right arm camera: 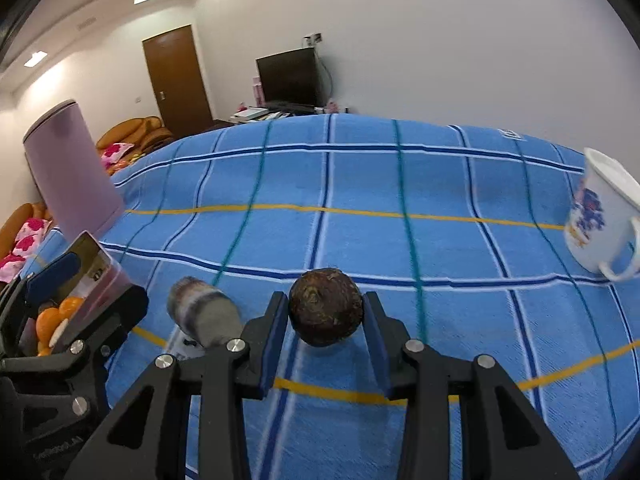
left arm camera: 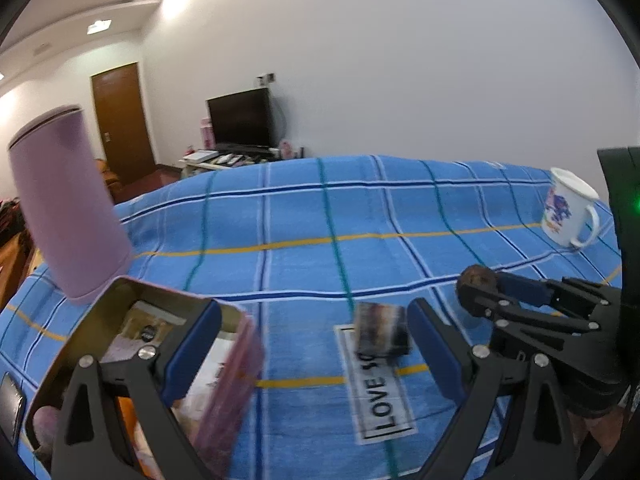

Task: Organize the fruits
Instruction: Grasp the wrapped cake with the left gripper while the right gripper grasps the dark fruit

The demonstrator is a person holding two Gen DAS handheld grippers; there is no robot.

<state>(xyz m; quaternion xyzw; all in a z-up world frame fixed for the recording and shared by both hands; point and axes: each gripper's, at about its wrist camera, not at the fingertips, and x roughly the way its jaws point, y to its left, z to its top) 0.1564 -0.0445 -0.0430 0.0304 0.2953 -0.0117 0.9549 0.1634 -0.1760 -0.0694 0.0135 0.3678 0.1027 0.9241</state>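
My right gripper [right arm camera: 325, 322] is shut on a dark brown round fruit [right arm camera: 326, 307] and holds it just above the blue plaid cloth [right arm camera: 360, 184]. It also shows in the left wrist view [left arm camera: 476, 282], with the fruit [left arm camera: 478, 280] at its tips. My left gripper [left arm camera: 312, 344] is open, its left finger over a clear box [left arm camera: 132, 344]. The box [right arm camera: 86, 280] holds orange fruits [right arm camera: 56, 320]. A blurred striped roll [left arm camera: 382, 330] lies between the left fingers, also seen in the right wrist view [right arm camera: 206, 316].
A tall pink cylinder [left arm camera: 68, 208] stands at the cloth's left edge. A white printed mug [left arm camera: 568, 208] stands at the right. A "LOVE" label [left arm camera: 380, 392] lies on the cloth. A dark phone [left arm camera: 10, 404] lies at the far left.
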